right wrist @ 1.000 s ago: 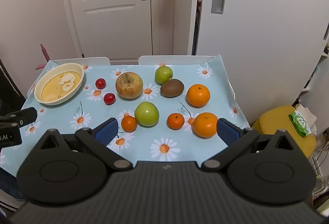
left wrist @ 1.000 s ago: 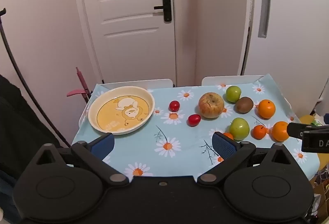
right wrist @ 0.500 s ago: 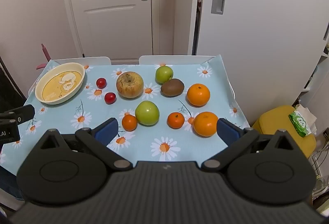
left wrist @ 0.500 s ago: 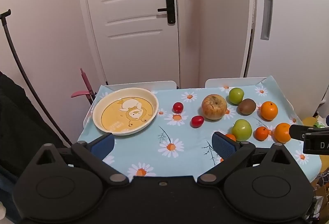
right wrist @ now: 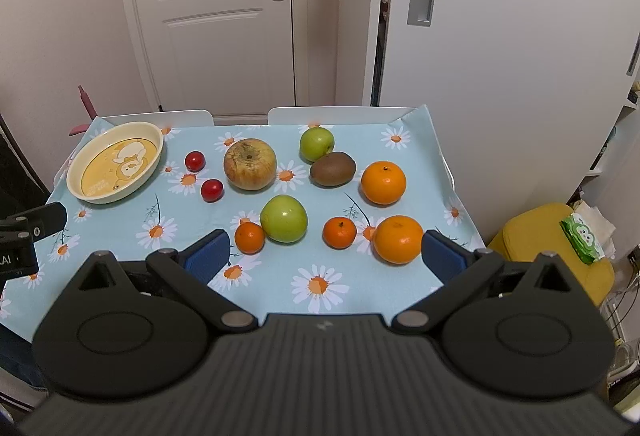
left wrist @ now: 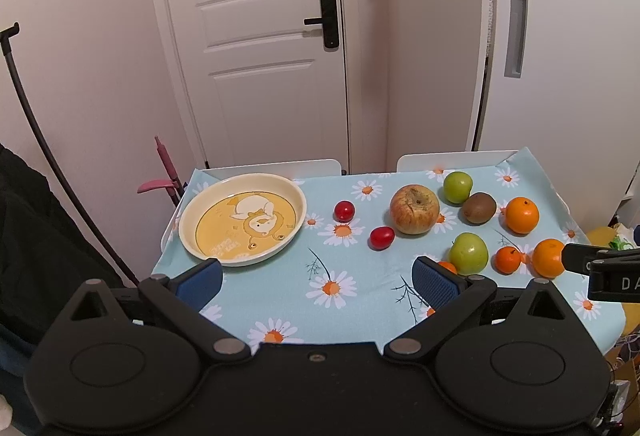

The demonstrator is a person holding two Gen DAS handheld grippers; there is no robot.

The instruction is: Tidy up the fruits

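I see my left gripper (left wrist: 316,276) and right gripper (right wrist: 322,256) both spread wide, empty, above the tabletop (right wrist: 276,284); fruits lie beside the plate (right wrist: 76,172).

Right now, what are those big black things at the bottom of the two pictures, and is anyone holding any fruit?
Those black things are two grabbing tools, like tongs, that a person holds, one in each hand. Each has a small camera looking out along its two blue-tipped fingers, so each picture comes from one tool.

One picture is from the left tongs, the other from the right tongs. Both are wide open and hold nothing.

Ahead is a table with a daisy tablecloth. On it sits a yellow plate with nothing in it, near the left tongs. The fruit lies loose on the cloth: two small red fruits, a big apple, two green apples, a brown kiwi, two big oranges and two small ones.
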